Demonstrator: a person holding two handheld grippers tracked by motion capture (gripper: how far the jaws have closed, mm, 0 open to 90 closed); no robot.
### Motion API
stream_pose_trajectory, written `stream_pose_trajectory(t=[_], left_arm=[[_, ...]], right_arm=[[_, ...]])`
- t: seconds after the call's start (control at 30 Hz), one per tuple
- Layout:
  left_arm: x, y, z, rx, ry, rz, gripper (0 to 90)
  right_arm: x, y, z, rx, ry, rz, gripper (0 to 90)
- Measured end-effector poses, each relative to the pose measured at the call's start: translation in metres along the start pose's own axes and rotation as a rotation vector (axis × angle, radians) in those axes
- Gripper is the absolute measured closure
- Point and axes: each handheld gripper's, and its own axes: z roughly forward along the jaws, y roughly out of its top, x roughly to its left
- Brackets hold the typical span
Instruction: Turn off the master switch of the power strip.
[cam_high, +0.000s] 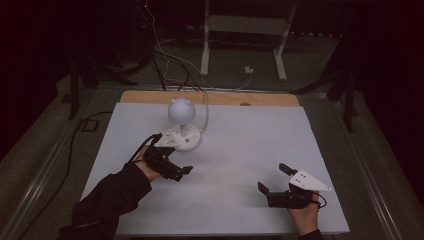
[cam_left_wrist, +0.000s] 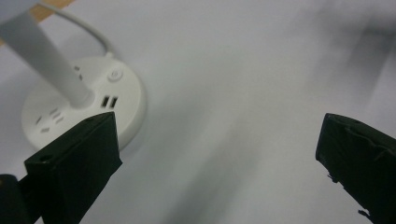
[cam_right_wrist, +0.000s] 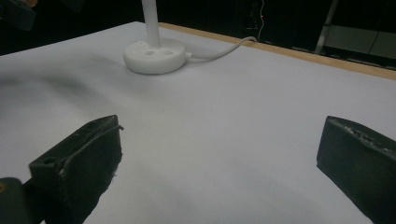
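1. High view: white lamp (cam_high: 181, 122) sits upper-center-left on the white table (cam_high: 240, 150), ball-shaped head over a round base, cord looping toward the far edge. Left gripper (cam_high: 186, 170) is lower left, just beside the base, not touching. Right gripper (cam_high: 272, 179) is lower right, well apart from the lamp, jaws wide.
2. Left gripper view: jaws wide, nothing between them. Lamp base (cam_left_wrist: 84, 112) at left edge, just past the left-hand jaw; sockets, USB ports and a round button face up.
3. Right gripper view: jaws wide, holding nothing. Lamp base (cam_right_wrist: 155, 55) at upper left, far off; cord (cam_right_wrist: 224, 48) runs right.
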Motion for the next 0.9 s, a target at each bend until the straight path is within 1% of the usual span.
stream_pose_trajectory(t=[0.23, 0.43, 0.5, 0.67, 0.7, 0.77, 0.83, 0.87, 0.9], left_arm=[[0.004, -0.022, -0.014, 0.003, 0.026, -0.019, 0.4], [0.006, -0.046, -0.024, 0.000, 0.038, -0.056, 0.4], [0.007, -0.054, -0.026, 0.000, 0.046, -0.071, 0.4], [0.008, -0.073, -0.030, -0.014, 0.050, -0.112, 0.4], [0.008, -0.077, -0.031, -0.014, 0.050, -0.113, 0.4], [0.008, -0.083, -0.032, -0.009, 0.065, -0.117, 0.4], [0.007, -0.089, -0.033, -0.005, 0.071, -0.119, 0.4], [0.007, -0.092, -0.033, -0.008, 0.073, -0.124, 0.4], [0.008, -0.096, -0.033, -0.011, 0.065, -0.131, 0.4]], right_arm=[[0.000, 0.000, 0.001, 0.003, -0.002, -0.002, 0.0], [0.001, 0.000, 0.001, 0.006, -0.002, -0.003, 0.0], [0.001, 0.000, 0.002, 0.006, -0.001, -0.002, 0.0], [0.001, 0.000, 0.002, 0.006, -0.003, -0.002, 0.0], [0.001, -0.001, 0.002, 0.007, -0.002, -0.003, 0.0], [0.001, -0.001, 0.002, 0.010, -0.002, -0.005, 0.0], [0.001, -0.001, 0.002, 0.010, -0.001, -0.006, 0.0], [0.002, -0.001, 0.003, 0.011, -0.001, -0.006, 0.0], [0.002, -0.001, 0.003, 0.011, -0.001, -0.007, 0.0]])
